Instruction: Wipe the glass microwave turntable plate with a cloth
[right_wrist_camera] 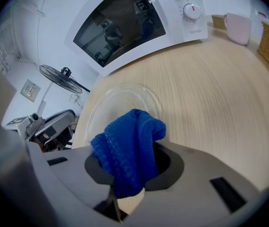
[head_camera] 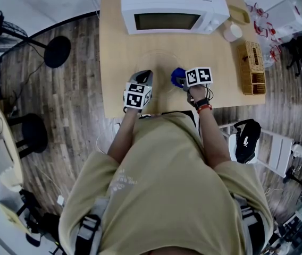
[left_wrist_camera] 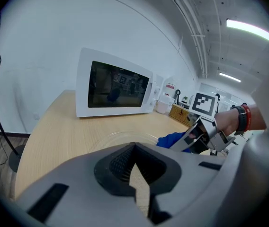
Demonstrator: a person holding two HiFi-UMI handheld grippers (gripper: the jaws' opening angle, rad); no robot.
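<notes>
The clear glass turntable plate [head_camera: 159, 62] lies flat on the wooden table [head_camera: 114, 47], in front of the microwave. In the right gripper view the plate [right_wrist_camera: 125, 103] is just beyond my jaws. My right gripper [head_camera: 184, 82] is shut on a bunched blue cloth [right_wrist_camera: 127, 150], held at the plate's right near edge [head_camera: 178, 77]. My left gripper [head_camera: 144, 76] is at the plate's left near rim [left_wrist_camera: 120, 137]. Its jaws [left_wrist_camera: 134, 148] are shut, with nothing visible between them. I cannot tell if they touch the glass.
A white microwave [head_camera: 175, 7] with its door closed stands at the table's back. A white cup [head_camera: 232, 32] and a wicker basket [head_camera: 251, 68] are on the right side. A fan base [head_camera: 57, 51] and a black stool [head_camera: 31, 132] stand on the floor at left.
</notes>
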